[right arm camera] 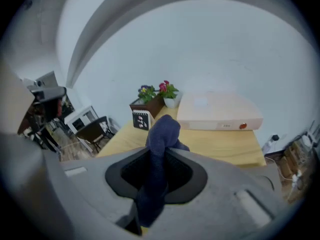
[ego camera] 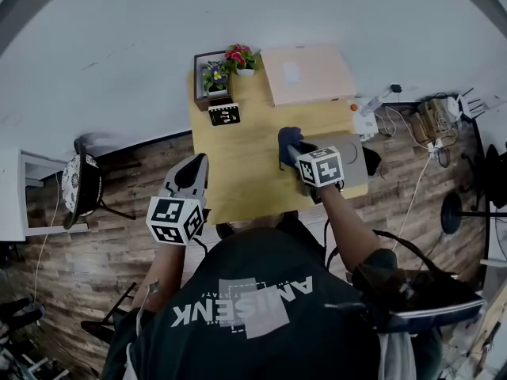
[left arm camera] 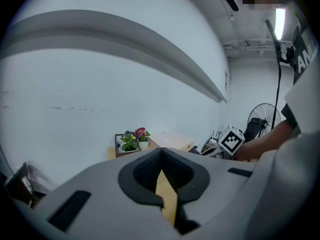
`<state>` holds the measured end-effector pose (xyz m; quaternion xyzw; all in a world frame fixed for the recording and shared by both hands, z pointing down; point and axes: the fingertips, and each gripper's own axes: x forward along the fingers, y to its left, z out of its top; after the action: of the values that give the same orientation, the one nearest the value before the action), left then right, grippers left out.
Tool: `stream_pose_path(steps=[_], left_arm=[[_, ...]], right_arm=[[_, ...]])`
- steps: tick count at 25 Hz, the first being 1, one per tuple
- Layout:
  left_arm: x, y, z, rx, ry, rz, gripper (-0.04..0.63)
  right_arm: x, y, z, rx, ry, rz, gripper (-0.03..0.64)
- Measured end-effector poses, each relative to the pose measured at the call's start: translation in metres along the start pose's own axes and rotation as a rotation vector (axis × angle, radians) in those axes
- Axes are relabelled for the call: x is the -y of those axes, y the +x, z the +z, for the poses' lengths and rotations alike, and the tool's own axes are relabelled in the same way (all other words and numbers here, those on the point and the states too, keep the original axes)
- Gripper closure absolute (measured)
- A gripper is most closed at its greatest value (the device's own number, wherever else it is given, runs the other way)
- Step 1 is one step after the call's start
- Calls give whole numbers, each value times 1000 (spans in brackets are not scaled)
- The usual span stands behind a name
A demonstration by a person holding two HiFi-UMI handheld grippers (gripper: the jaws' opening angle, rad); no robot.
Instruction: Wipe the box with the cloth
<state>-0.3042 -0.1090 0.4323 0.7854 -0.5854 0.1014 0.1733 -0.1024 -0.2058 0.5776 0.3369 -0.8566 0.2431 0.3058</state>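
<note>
Head view, near to far. The person's dark printed T-shirt (ego camera: 253, 307) fills the lower edge, with both arms reaching forward.

The left gripper (ego camera: 195, 169) hangs over the near left corner of the yellow wooden table (ego camera: 245, 169). Its jaws are drawn together with nothing between them, and only a thin slit of tabletop shows through.

The right gripper (ego camera: 295, 150) is over the table's near right part. Its jaws are clamped on a dark blue cloth (ego camera: 287, 141), which bunches above the jaw tips and trails down between them.

Farther along the table, a small black-and-white marker card (ego camera: 224, 115) stands near the left edge. Behind it is a dark wooden tray of purple and yellow flowers (ego camera: 212, 77), and just beside that a white pot of red flowers (ego camera: 240, 58).

The flat, pale pink rectangular box (ego camera: 307, 74) lies at the far right corner against the white wall (ego camera: 261, 6), well apart from the cloth.
</note>
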Motion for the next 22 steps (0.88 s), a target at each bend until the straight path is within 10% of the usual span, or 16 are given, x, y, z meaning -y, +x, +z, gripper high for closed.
stream_pose_path(steps=[15, 22], left_arm=[[-59, -19, 115, 137, 47, 227, 595], [-47, -30, 155, 185, 115, 274, 595]], right_arm=[[-64, -121, 185, 474, -144, 245, 546], [-64, -167, 228, 563, -185, 216, 546]])
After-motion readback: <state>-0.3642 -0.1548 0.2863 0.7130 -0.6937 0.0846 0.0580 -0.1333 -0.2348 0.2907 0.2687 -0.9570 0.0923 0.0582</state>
